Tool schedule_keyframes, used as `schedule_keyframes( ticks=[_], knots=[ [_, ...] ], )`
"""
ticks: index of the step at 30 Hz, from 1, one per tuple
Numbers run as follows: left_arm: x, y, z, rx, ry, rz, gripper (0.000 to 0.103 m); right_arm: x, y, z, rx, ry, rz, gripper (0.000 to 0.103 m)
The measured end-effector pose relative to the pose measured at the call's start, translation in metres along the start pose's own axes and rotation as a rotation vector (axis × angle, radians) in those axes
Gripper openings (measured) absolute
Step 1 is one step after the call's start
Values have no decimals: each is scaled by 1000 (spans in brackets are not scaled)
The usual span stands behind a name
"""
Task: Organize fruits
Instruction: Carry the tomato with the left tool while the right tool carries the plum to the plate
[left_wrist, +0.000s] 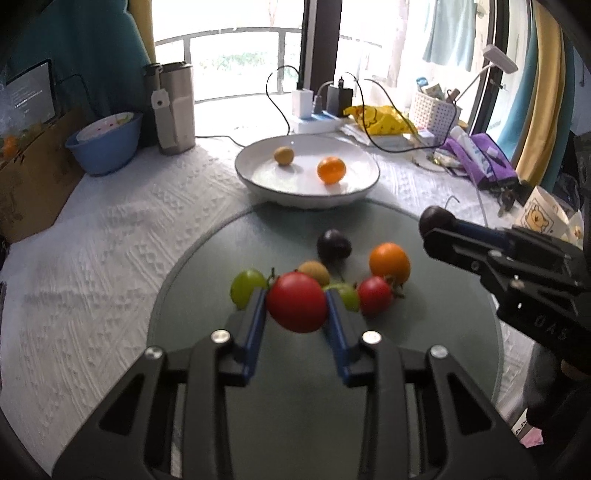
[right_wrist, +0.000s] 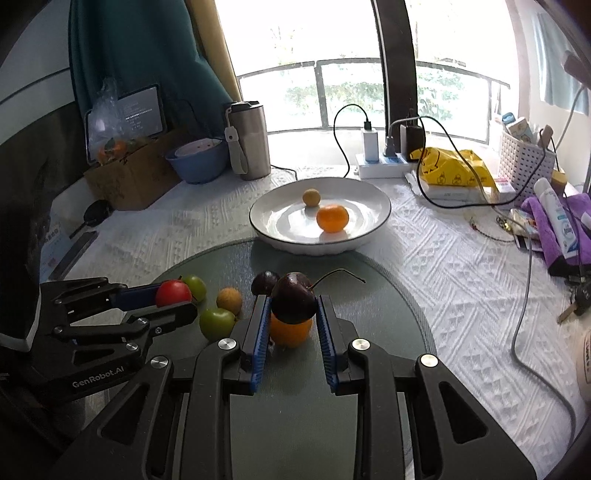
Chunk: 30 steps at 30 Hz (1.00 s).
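My left gripper (left_wrist: 296, 301) is shut on a red tomato (left_wrist: 297, 302) and holds it above the round green mat (left_wrist: 280, 369). My right gripper (right_wrist: 293, 301) is shut on a dark cherry (right_wrist: 293, 297) with a stem. It shows in the left wrist view (left_wrist: 437, 221) too. On the mat lie a second dark cherry (left_wrist: 333, 245), an orange (left_wrist: 389, 263), a small red tomato (left_wrist: 373, 294), green fruits (left_wrist: 245, 286) and a tan fruit (left_wrist: 314, 271). The white bowl (left_wrist: 266, 184) holds an orange (left_wrist: 331, 169) and a yellowish fruit (left_wrist: 283, 155).
A steel tumbler (left_wrist: 176, 107) and a blue bowl (left_wrist: 107, 142) stand at the back left beside a cardboard box (left_wrist: 33, 177). A power strip with cables (left_wrist: 317, 120), a yellow bag (left_wrist: 380, 118), a white basket (left_wrist: 436, 107) and purple cloth (left_wrist: 487, 162) crowd the back right.
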<state>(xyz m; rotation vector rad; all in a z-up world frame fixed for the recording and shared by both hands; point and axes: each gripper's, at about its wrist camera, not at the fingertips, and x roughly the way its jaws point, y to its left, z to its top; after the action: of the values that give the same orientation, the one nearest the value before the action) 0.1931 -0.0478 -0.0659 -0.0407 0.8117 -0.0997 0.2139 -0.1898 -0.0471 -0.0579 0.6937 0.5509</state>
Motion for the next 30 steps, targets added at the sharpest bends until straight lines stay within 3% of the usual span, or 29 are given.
schedule_keyframes(
  ticks=[30],
  knots=[
    [51, 30, 84, 20, -68, -7, 34, 57, -51, 55, 4, 9, -77, 27]
  ],
)
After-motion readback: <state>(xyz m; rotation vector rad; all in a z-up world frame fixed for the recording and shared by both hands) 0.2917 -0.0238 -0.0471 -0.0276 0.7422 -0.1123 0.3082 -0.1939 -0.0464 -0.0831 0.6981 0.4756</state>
